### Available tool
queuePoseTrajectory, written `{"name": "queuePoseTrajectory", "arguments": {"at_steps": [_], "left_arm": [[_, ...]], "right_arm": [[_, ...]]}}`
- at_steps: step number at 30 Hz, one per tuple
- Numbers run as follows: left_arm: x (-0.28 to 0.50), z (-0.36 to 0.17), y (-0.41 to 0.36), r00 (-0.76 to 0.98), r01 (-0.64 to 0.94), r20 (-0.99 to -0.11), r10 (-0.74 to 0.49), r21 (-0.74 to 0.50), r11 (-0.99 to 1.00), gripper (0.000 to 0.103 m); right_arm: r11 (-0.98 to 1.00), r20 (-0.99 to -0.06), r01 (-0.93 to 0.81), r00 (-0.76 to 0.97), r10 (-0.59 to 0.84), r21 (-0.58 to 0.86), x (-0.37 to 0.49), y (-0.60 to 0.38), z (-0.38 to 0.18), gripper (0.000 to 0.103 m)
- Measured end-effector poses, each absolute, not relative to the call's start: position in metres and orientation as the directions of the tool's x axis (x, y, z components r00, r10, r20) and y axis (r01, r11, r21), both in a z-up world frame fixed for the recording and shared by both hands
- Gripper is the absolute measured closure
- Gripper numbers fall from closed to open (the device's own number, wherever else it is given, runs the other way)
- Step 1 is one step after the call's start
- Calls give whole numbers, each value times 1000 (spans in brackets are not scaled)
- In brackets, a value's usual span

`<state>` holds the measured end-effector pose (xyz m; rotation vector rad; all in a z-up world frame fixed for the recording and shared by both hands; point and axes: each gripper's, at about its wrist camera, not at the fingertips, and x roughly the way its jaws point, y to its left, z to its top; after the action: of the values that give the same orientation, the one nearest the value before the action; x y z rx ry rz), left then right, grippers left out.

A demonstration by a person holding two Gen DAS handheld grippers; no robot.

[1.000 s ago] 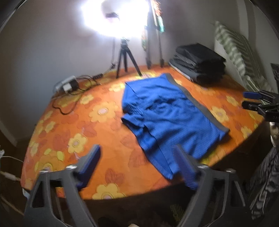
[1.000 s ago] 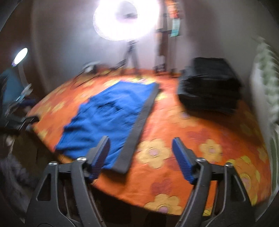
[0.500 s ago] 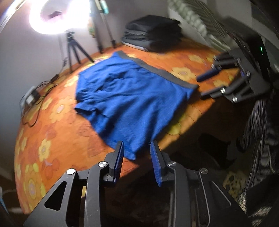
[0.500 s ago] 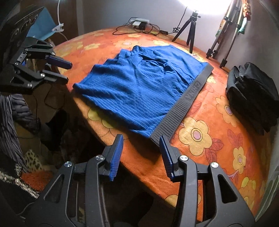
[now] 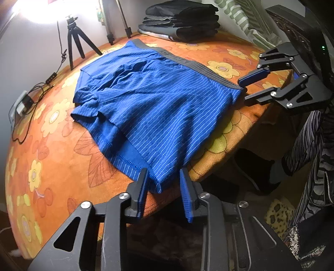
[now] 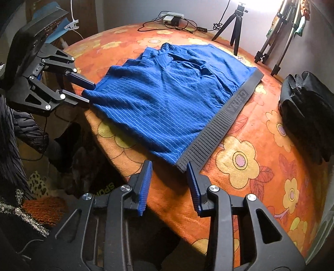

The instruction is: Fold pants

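Blue striped shorts with a grey waistband lie flat on the orange flowered table; they also show in the right wrist view. My left gripper is open, its fingers either side of the near leg-hem corner at the table edge. My right gripper is open, its fingers either side of the near end of the waistband. Each gripper shows in the other's view: the right gripper at the waistband corner, the left gripper at the hem corner.
A stack of dark folded clothes sits at the far side of the table; it appears in the right wrist view too. Tripods and a bright lamp stand behind. Cables and a power block lie at the far left. The table edge drops off near me.
Both grippers have moved in to the near corners of the shorts. The left reached the hem corner, the right the waistband end. The shorts have not moved.
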<state>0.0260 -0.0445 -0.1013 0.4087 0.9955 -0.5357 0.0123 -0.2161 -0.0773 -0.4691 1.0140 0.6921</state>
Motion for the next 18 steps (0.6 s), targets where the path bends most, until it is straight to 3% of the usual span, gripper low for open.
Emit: {"name": "queuePoseTrajectory", "arguments": {"at_steps": [2,4,6,18], "left_arm": [[27,-101,-44,434,598,-869,-240,79,797,79],[29,-101,-44,424,598,-870,-252,59,800,92],[30,-100,-43,419,596,-868,-266,42,802,97],[34,-89,-38,435,581,-843,-315,-4,814,100]], "right_arm": [[693,-892,-720,339,298,-42,16,-216,-81,67],[690,-896,-723,329,297,-36,18,-216,-83,69],[688,-899,-725,324,294,-36,19,-216,-85,72],[671,-895,-737,352,275,-84,15,-215,-87,73]]}}
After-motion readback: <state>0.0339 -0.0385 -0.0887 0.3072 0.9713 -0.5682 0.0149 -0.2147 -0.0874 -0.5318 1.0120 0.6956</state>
